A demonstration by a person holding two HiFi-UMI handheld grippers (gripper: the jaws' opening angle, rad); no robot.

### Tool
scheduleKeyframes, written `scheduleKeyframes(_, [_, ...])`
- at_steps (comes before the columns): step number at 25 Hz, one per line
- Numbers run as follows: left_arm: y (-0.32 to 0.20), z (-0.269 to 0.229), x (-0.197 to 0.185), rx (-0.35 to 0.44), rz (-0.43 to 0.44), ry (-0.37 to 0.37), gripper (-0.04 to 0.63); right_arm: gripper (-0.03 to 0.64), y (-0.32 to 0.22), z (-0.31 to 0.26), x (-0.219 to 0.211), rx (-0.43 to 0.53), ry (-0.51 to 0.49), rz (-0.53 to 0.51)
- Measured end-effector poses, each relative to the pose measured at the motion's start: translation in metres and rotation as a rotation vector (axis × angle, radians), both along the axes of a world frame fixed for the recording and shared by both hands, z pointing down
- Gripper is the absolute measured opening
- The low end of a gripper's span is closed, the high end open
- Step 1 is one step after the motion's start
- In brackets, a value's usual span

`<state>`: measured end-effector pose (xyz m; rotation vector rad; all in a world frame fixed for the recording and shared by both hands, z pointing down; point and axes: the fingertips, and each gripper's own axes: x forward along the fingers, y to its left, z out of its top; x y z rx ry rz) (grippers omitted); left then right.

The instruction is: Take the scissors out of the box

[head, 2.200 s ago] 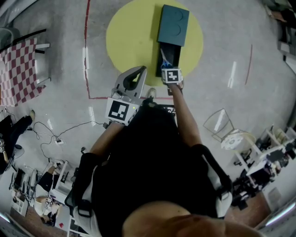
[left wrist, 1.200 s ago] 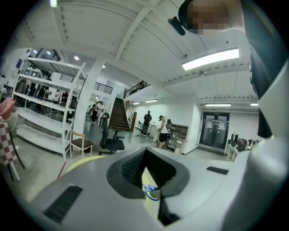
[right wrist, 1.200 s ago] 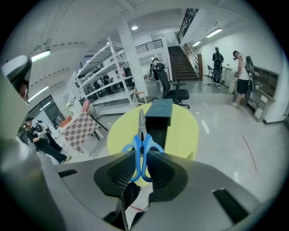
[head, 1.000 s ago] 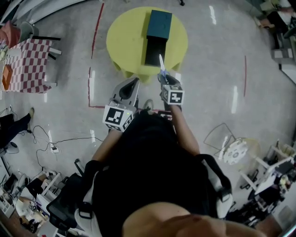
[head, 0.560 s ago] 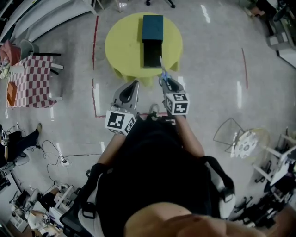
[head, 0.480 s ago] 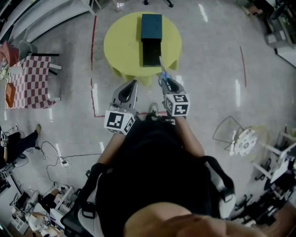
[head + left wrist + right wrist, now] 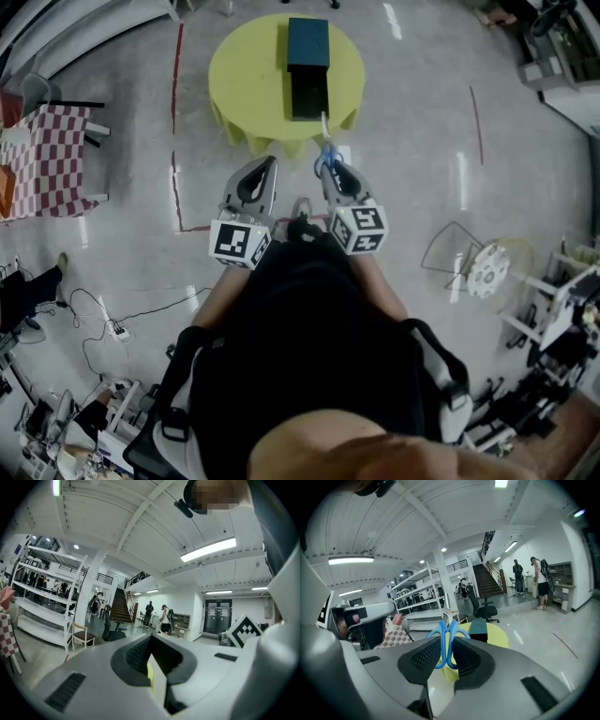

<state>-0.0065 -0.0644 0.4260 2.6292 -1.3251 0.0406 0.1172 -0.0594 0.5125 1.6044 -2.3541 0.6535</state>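
Note:
A round yellow table (image 7: 239, 70) carries a dark teal box (image 7: 307, 42) whose black tray (image 7: 307, 94) is pulled out toward me. My right gripper (image 7: 330, 167) is shut on the blue handles of the scissors (image 7: 324, 155). Their blades point toward the table's near edge, and the scissors are held over the floor, clear of the box. In the right gripper view the scissors (image 7: 443, 644) stand upright between the pads of the right gripper (image 7: 446, 637), with the box (image 7: 478, 627) behind them. My left gripper (image 7: 261, 176) hangs beside it, its jaws together with nothing between them. The left gripper (image 7: 151, 641) points level across the room.
A table with a red-checked cloth (image 7: 47, 150) stands at the left. A red line (image 7: 174, 131) is marked on the floor. A wire frame and a white fan (image 7: 486, 272) are at the right. Cables and clutter (image 7: 103, 309) lie at the lower left. An office chair (image 7: 485, 606) stands beyond the yellow table.
The right gripper has come back out of the box's tray with the scissors and risen. I have drawn away from the table, and the left gripper has moved up a little beside it.

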Motion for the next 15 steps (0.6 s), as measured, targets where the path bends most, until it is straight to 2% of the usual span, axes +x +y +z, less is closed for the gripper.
scheduleKeyframes(8, [0.013, 0.000, -0.031, -0.017, 0.029, 0.032, -0.002, 0.083, 0.029, -0.043, -0.041, 0.100, -0.023, -0.001])
scheduleKeyframes(15, [0.017, 0.000, -0.031, -0.013, 0.055, 0.038, -0.002, 0.083, 0.039, -0.050, -0.043, 0.119, -0.031, 0.029])
